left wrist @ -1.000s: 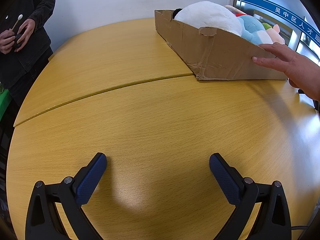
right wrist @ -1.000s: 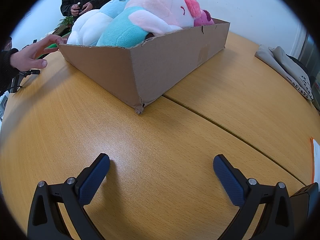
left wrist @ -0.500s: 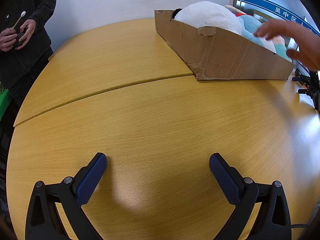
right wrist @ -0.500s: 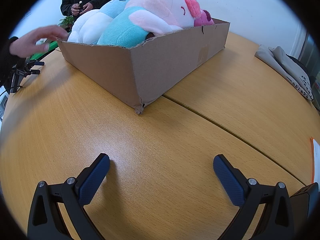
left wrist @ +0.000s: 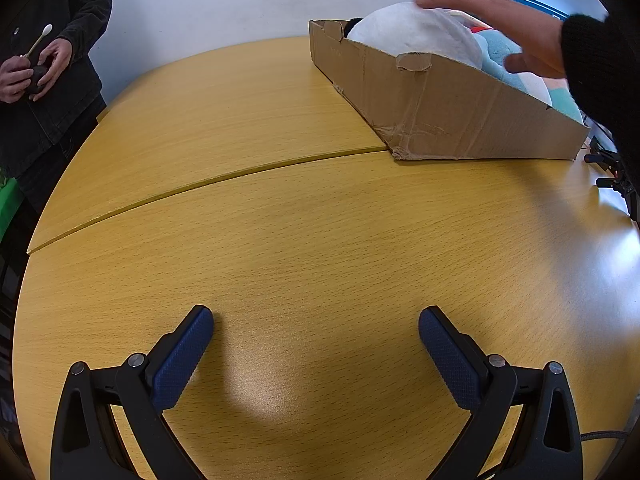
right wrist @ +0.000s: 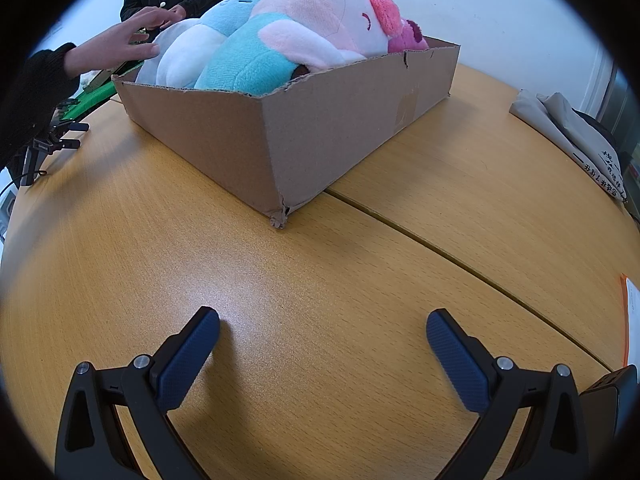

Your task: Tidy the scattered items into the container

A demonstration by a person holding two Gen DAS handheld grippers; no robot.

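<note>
Both grippers, left gripper (left wrist: 316, 334) and right gripper (right wrist: 323, 334), idle with jaws spread wide and empty. A hand (left wrist: 484, 12) has moved from the box (right wrist: 320, 120) wall onto the toys (right wrist: 280, 36) piled inside, at the bench's far edge; tidying looks finished.

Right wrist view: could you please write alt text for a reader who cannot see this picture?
A cardboard box full of plush toys, a pink one on top, stands on a wooden table. A bare hand reaches over a white plush at its far left end. In front, the right gripper is open and holds nothing.
</note>
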